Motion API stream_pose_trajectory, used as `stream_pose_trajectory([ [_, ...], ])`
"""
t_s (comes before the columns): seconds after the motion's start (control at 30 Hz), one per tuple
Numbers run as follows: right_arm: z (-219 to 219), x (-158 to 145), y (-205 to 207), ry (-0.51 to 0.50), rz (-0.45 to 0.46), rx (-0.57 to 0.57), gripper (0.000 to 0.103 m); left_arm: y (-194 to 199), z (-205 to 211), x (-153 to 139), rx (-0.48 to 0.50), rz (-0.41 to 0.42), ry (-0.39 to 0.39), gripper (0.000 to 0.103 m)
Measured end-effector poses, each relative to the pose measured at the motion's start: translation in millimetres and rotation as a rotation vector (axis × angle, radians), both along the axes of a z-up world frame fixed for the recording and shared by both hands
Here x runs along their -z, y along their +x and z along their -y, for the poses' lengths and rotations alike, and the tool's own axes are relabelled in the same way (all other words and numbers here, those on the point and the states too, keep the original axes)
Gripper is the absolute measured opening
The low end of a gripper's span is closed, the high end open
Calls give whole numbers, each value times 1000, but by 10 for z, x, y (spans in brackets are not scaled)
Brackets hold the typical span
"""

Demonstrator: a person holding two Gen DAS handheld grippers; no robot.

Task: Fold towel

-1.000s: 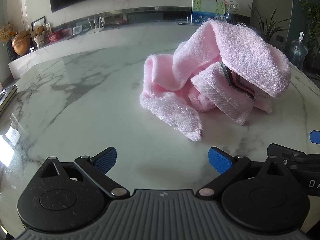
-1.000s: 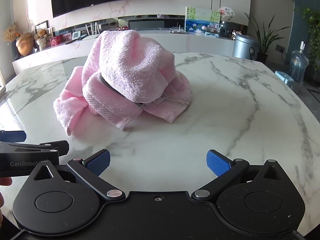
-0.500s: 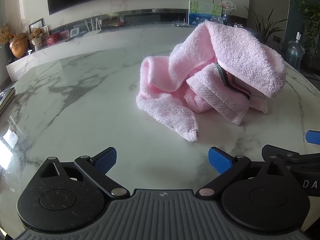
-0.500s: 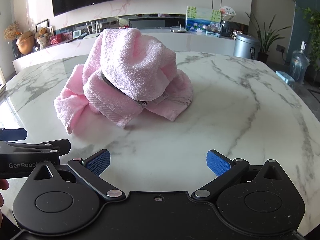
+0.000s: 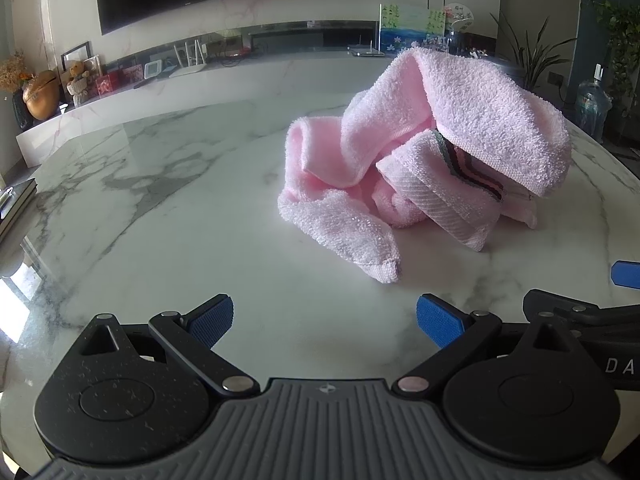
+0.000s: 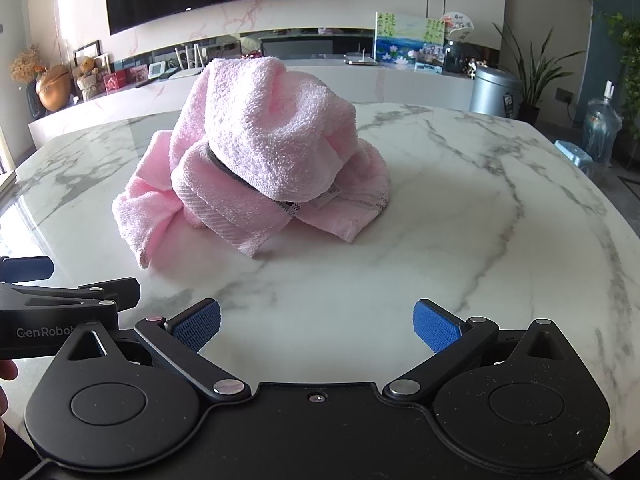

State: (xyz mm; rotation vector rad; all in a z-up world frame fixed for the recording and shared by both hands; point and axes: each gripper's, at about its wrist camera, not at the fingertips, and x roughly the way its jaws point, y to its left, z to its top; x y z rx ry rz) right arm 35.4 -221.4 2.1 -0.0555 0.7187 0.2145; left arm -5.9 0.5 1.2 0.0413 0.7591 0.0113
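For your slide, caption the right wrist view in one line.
Crumpled pink towel heaped on marble table, right gripper open before it.

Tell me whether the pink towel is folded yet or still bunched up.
Still bunched up. The pink towel sits in a rumpled heap on the marble table, layers draped over each other, one end trailing out.

My left gripper (image 5: 324, 322) and right gripper (image 6: 316, 322) sit side by side, level, jaws spread wide, gripping nothing.
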Motion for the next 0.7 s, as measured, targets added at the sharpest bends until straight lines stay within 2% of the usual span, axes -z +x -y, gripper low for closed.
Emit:
stream_pose_trajectory([
  [0.7,-23,3,-1,-15,-14,-3,103,-11,-25,7,-6,3,-3,100],
])
